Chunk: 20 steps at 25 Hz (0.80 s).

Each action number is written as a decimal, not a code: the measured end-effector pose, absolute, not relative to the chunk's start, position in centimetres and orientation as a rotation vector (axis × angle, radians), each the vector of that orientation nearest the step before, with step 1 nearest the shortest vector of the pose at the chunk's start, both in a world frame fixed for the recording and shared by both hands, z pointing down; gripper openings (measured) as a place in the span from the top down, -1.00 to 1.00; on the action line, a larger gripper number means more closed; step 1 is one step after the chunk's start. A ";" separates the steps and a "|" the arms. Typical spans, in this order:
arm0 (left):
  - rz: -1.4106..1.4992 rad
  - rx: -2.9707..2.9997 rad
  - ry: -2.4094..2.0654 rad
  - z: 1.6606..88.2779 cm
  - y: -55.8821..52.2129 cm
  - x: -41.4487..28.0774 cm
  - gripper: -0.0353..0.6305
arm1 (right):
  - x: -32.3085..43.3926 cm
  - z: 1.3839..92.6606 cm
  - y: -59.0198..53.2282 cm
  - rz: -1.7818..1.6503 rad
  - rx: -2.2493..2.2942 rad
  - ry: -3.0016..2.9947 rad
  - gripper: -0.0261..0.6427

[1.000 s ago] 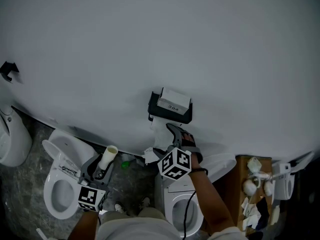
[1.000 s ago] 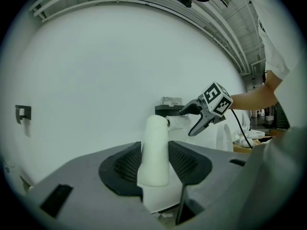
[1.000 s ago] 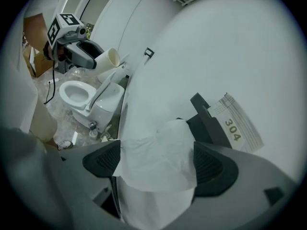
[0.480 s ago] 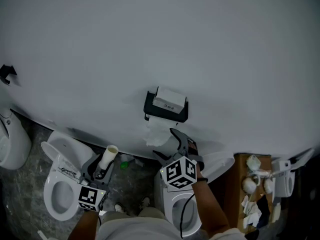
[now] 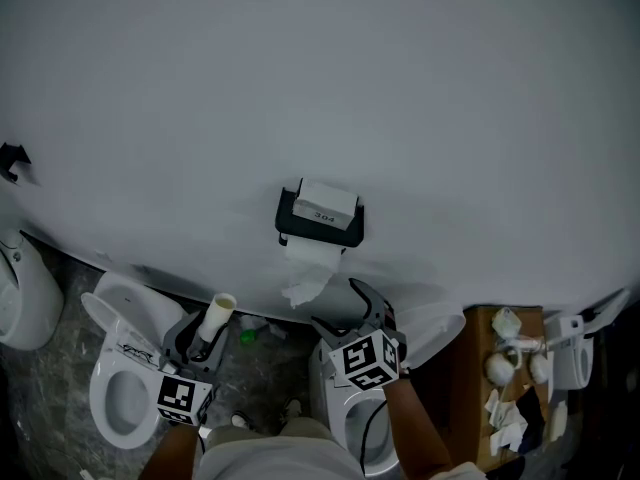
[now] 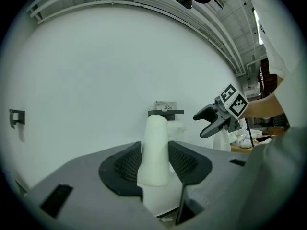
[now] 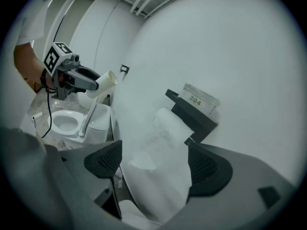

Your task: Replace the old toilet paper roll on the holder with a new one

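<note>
Toilet paper roll [image 5: 312, 256], soft and white, sits in the boxy black holder [image 5: 322, 234] at frame centre on the smooth white wall [image 5: 420, 108], its crumpled torn tail [image 5: 303, 290] hanging below. At lower left, the left gripper [image 5: 203, 336] is clamped on a pale cardboard tube [image 5: 216, 315]. The right gripper [image 5: 340, 308], just beneath the tail, holds its ribbed dark jaws apart, gripping nothing.

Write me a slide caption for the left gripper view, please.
Left gripper clamps the empty tube; right gripper open near the wall holder.
</note>
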<state>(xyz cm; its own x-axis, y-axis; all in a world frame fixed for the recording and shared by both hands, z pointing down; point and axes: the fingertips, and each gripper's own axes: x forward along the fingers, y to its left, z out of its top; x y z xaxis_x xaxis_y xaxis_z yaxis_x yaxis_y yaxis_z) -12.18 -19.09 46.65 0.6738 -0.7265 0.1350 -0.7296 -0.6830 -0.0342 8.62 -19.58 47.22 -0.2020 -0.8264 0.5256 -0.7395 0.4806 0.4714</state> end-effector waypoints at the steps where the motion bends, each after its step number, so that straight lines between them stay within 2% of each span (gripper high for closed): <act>1: 0.213 2.855 -1.241 46.5 -19.1 -12.1 0.36 | 8.9 47.5 -19.2 -0.120 1.308 -1.986 -0.37; 18: 0.191 2.891 -1.224 45.3 -18.1 -9.6 0.36 | 10.8 48.8 -16.2 0.120 1.458 -2.134 -0.35; 19: 0.191 2.888 -1.226 45.3 -18.0 -9.6 0.36 | 11.0 48.6 -16.2 0.117 1.479 -2.131 -0.31; 20: 0.191 2.885 -1.230 45.4 -18.0 -9.7 0.36 | 11.3 48.4 -16.2 0.110 1.515 -2.122 -0.09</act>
